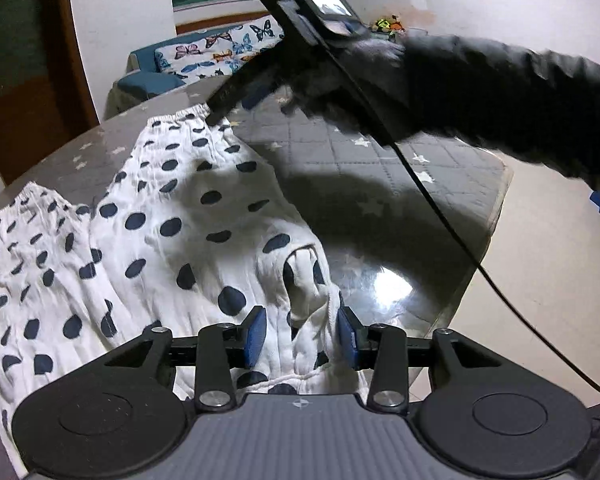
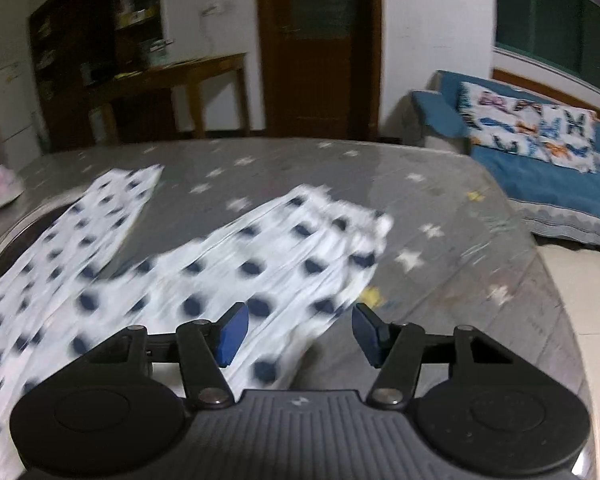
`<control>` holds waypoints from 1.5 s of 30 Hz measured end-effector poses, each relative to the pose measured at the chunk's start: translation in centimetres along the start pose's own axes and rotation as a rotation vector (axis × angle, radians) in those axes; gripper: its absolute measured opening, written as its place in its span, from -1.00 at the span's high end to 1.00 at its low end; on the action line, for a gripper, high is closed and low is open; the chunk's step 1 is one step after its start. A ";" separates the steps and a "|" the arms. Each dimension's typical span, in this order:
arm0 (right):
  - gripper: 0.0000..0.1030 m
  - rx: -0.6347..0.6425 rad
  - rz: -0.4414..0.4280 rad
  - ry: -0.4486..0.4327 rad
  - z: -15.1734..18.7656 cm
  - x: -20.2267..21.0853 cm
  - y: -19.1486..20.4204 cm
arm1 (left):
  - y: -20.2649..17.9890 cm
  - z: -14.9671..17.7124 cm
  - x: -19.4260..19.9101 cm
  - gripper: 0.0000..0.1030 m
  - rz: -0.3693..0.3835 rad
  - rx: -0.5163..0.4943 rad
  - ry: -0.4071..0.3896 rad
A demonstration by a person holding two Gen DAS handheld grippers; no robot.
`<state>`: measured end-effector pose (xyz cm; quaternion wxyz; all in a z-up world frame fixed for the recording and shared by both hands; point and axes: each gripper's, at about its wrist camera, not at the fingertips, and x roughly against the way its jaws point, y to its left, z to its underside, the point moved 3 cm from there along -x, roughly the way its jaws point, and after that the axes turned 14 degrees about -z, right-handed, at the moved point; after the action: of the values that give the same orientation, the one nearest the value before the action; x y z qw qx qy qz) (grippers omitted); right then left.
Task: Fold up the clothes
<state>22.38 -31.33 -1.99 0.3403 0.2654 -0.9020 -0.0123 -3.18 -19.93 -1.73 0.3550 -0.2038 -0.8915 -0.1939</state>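
With our left hand-held gripper clamped on the polka-dot trousers and the right hand-held gripper apart, we should pull the cloth taut across the surface.

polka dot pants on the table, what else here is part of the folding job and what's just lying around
Part of the job:
polka dot pants
left gripper, holding bunched fabric
right gripper, open
table

Just lying about:
butterfly cushion
blue sofa
wooden desk

Both claws: black linkage arms with silver pivot screws, blue pads, ribbed grey housing; black sleeve, black cable trailing.
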 end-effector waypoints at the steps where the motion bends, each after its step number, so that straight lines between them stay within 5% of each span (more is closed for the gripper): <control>1: -0.07 -0.019 0.010 -0.004 -0.5 -0.4 -0.8 | 0.1 0.1 -0.1 0.25 -0.004 0.004 0.002; 11: 0.16 -0.135 0.103 0.018 -3.1 -5.8 -6.1 | 1.4 0.3 -0.3 0.80 0.059 0.069 0.019; 17: 0.39 -0.152 0.129 0.020 -3.5 -7.7 -6.9 | 2.5 0.1 0.1 0.86 0.104 0.127 0.013; 19: 0.73 -0.161 0.132 0.015 -3.8 -8.0 -7.0 | 2.8 0.0 0.3 0.88 0.113 0.142 0.010; 26: 0.85 -0.190 0.183 0.000 -5.0 -7.6 -6.9 | 4.6 0.0 1.8 0.93 0.137 0.220 -0.018; 34: 0.87 -0.144 0.199 -0.048 -10.0 -6.0 -3.5 | 8.4 1.6 4.2 0.94 0.132 0.373 -0.062; 45: 0.88 -0.013 0.142 -0.086 -16.7 -9.1 7.3 | 13.5 5.4 8.3 0.99 0.105 0.564 -0.136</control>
<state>35.02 -17.96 6.85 0.3028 0.1978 -0.9323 -0.0055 -4.90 -4.03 3.23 0.3467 -0.1557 -0.9201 0.0944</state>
